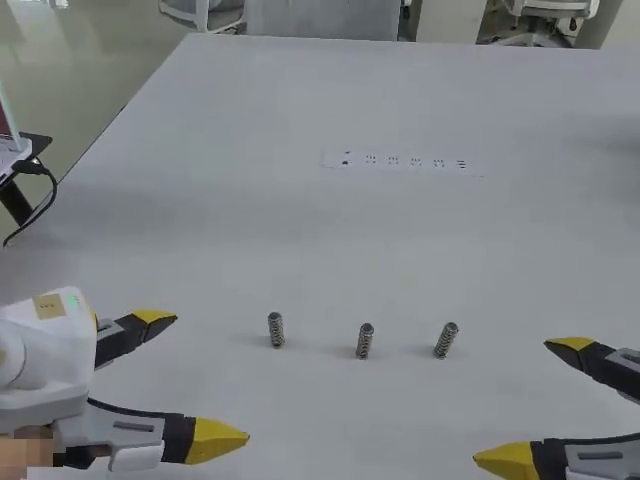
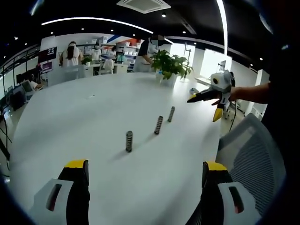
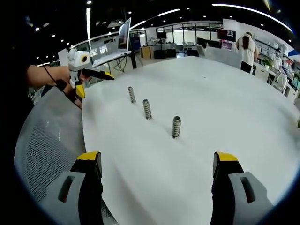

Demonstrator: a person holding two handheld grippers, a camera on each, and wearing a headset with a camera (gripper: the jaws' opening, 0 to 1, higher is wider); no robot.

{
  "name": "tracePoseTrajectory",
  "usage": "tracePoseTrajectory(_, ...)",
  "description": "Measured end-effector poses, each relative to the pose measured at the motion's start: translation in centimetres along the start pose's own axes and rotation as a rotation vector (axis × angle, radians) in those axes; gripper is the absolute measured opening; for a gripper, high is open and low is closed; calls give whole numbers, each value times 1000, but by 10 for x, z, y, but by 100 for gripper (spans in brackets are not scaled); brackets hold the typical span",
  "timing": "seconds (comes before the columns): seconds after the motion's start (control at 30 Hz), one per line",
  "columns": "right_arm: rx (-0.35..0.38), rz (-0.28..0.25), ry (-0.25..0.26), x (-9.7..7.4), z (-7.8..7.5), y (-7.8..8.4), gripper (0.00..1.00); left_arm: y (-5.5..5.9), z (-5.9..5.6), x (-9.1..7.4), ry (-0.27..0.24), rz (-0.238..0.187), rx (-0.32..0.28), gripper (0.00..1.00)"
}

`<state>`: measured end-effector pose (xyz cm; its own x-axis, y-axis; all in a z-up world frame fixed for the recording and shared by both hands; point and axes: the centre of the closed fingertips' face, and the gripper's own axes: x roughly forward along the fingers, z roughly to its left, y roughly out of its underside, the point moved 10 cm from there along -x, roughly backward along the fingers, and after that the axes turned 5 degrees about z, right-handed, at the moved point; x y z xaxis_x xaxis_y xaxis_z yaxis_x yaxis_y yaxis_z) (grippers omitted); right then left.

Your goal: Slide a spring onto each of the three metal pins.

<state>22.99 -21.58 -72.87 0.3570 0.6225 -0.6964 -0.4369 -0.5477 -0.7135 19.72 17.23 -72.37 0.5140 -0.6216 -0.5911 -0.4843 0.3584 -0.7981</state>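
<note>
Left gripper (image 1: 200,377) fingers (image 1: 215,433) spread wide, empty, right gripper (image 1: 520,402) likewise, springs (image 1: 365,340) untouched

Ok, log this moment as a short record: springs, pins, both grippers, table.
springs: left spring, middle spring, right spring; upright, in a row, apart
pins: one seems to stand inside each spring, mostly hidden
left gripper: fingers open, empty, left of the row
right gripper: fingers open, empty, right of the row
table: white, with a socket strip further back
task state: all three pins appear loaded
</note>
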Motion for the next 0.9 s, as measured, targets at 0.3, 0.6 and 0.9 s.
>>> tracePoseTrajectory(0.3,-3,5,18,3,-2,-8,99,-7,0,9,29,-17,-6,98)
tracePoseTrajectory(0.6,-16,14,17,0,-1,-12,99,-5,3,5,14,-38,-11,98)
tracePoseTrajectory(0.9,-35,4,2,2,1,-19,99,0,3,-4,1,-31,-14,98)
